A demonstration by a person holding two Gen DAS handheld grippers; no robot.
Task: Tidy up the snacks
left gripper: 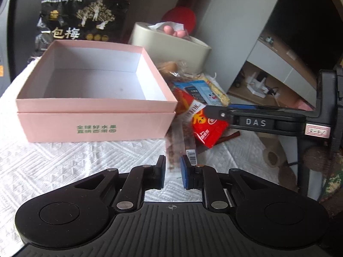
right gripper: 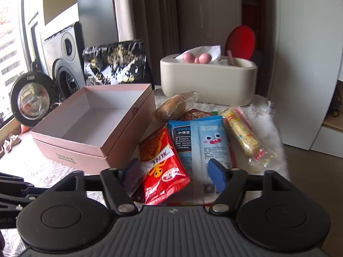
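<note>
An open, empty pink box (left gripper: 94, 115) (right gripper: 85, 147) sits on a white cloth. To its right lies a pile of snacks: a red packet (right gripper: 163, 167) (left gripper: 205, 126), blue packets (right gripper: 211, 141) (left gripper: 199, 92), a yellow bar (right gripper: 246, 137), a wrapped bun (right gripper: 171, 107). My left gripper (left gripper: 173, 173) is open, its tips by a clear packet with a barcode label (left gripper: 178, 145). My right gripper (right gripper: 175, 175) is open wide, its fingers either side of the red packet; it also shows in the left wrist view (left gripper: 209, 111), reaching in from the right.
A black snack bag (left gripper: 81, 21) (right gripper: 115, 64) stands behind the box. A beige tissue holder (right gripper: 208, 79) (left gripper: 171, 45) stands behind the pile. A speaker (right gripper: 66, 64) and a round lamp (right gripper: 32, 100) are at the left. The table's edge runs close by on the right.
</note>
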